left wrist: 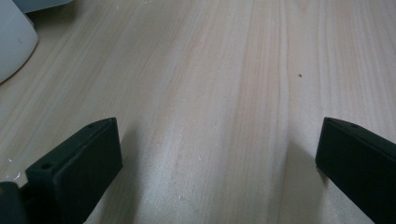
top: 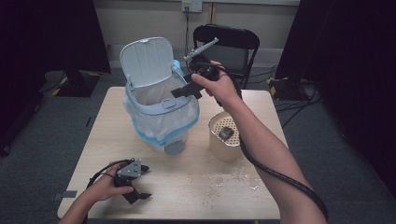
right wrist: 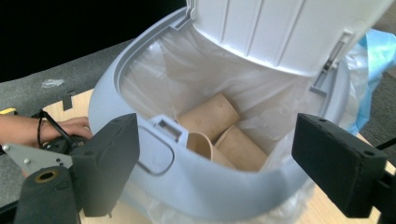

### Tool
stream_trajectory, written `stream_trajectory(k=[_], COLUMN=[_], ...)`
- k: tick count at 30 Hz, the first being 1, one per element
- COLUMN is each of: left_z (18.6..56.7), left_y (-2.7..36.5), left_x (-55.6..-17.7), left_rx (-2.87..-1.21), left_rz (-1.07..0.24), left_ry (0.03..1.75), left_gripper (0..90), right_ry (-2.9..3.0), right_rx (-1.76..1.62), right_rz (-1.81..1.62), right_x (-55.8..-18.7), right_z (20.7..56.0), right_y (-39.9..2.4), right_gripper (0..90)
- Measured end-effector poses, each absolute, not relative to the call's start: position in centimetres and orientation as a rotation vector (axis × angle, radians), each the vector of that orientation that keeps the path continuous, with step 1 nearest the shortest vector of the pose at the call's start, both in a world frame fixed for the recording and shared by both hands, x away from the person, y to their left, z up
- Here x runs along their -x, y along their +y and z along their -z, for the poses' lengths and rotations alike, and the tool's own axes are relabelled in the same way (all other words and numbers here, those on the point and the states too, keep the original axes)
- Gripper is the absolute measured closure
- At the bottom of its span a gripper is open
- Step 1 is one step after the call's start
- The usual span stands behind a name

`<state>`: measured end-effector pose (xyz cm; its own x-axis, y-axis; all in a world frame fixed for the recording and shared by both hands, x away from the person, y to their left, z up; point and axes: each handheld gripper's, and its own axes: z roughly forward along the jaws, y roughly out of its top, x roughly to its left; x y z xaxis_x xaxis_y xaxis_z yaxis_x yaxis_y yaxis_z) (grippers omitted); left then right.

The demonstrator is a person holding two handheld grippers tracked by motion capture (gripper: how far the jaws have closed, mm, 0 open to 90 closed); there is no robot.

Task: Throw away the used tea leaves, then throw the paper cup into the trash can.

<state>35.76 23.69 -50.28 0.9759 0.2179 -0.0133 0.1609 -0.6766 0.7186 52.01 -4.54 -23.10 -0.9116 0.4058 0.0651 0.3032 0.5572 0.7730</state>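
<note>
Inside the bin (right wrist: 196,196), liner folds partly hide three paper cups (right wrist: 210,114).

A black folding chair (top: 227,44) stands behind the wooden table (top: 112,126) on grey carpet (top: 42,140).

1. High view: above the table's (top: 140,196) near edge, facing forward and down at the bin (top: 161,112).
2. Left gripper view: close over tabletop beside the bin (left wrist: 14,42).
3. Right gripper view: close above the bin (right wrist: 196,186), facing into it.
</note>
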Motion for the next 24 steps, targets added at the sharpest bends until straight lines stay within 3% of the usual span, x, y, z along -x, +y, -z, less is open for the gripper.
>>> stream_trajectory(k=[24], left_z=[50.2], left_y=[23.7], left_x=[-35.7], left_rx=[-2.338], left_rz=[-0.092], left_ry=[0.271], left_gripper=[0.0], right_ry=[2.7], right_rx=[-0.589], right_rz=[-1.259], right_x=[-47.8], right_z=[26.1], right_y=[-9.2], right_gripper=[14.7])
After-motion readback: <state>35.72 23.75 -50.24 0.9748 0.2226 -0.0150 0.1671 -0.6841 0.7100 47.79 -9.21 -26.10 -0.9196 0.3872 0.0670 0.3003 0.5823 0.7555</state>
